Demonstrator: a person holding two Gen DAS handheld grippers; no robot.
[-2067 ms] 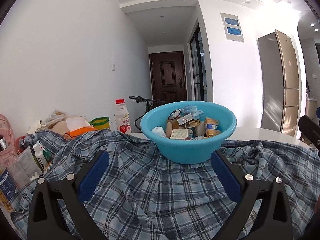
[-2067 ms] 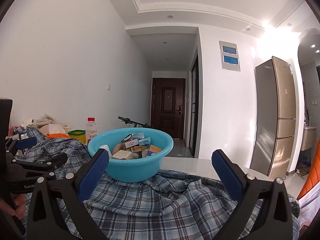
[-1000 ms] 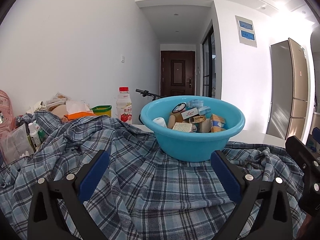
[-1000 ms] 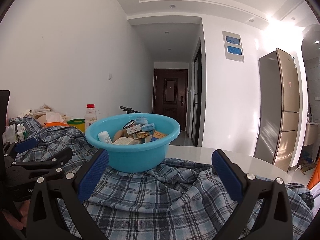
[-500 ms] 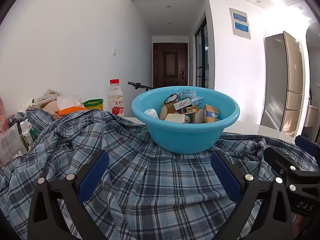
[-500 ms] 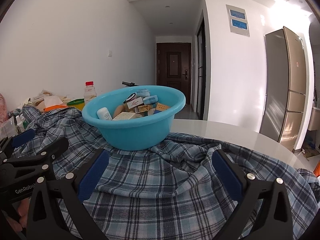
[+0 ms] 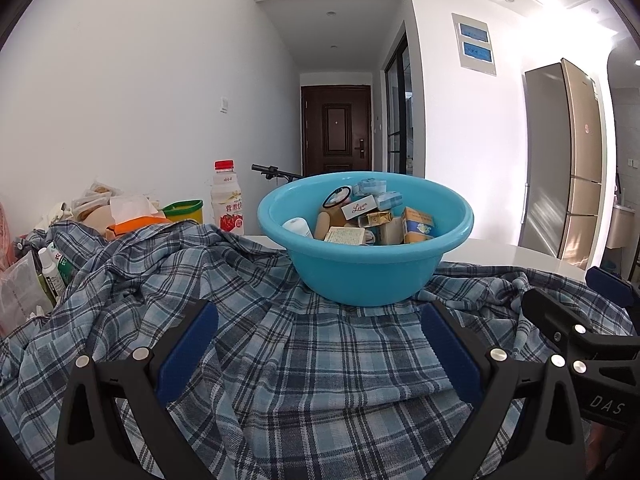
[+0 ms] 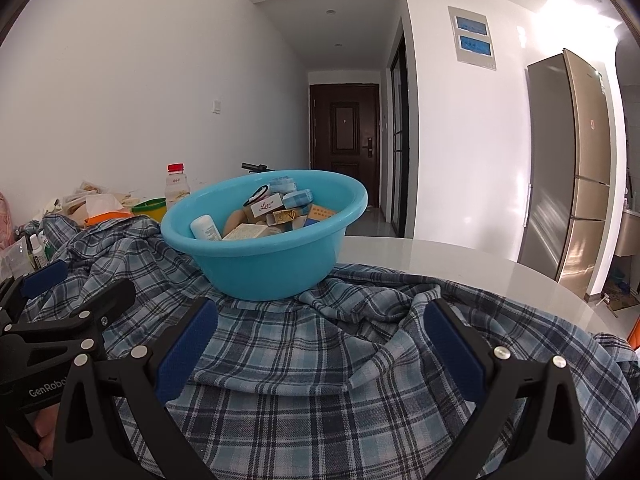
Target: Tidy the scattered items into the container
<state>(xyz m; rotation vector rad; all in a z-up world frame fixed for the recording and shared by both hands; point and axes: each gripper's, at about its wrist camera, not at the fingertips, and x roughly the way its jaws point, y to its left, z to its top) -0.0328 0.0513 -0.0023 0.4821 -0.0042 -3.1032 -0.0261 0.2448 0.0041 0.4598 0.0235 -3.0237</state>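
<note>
A blue plastic basin [image 7: 364,276] stands on a blue plaid shirt [image 7: 304,364] and holds several small boxes and a white bottle [image 7: 298,227]. It also shows in the right wrist view [image 8: 264,268], with the shirt [image 8: 320,364] under it. My left gripper [image 7: 318,344] is open and empty, low over the shirt in front of the basin. My right gripper [image 8: 320,344] is open and empty too, just right of the left one. Each gripper shows in the other's view.
A red-capped drink bottle [image 7: 227,204], a green-yellow tub [image 7: 182,210], an orange tissue pack [image 7: 134,216] and small bottles [image 7: 50,272] crowd the table's left side by the wall. The white table [image 8: 460,268] shows bare at the right. A fridge [image 8: 568,168] stands beyond.
Both grippers have drawn closer to the basin and tilted down slightly. They stay open and empty. The basin and shirt have not moved.
</note>
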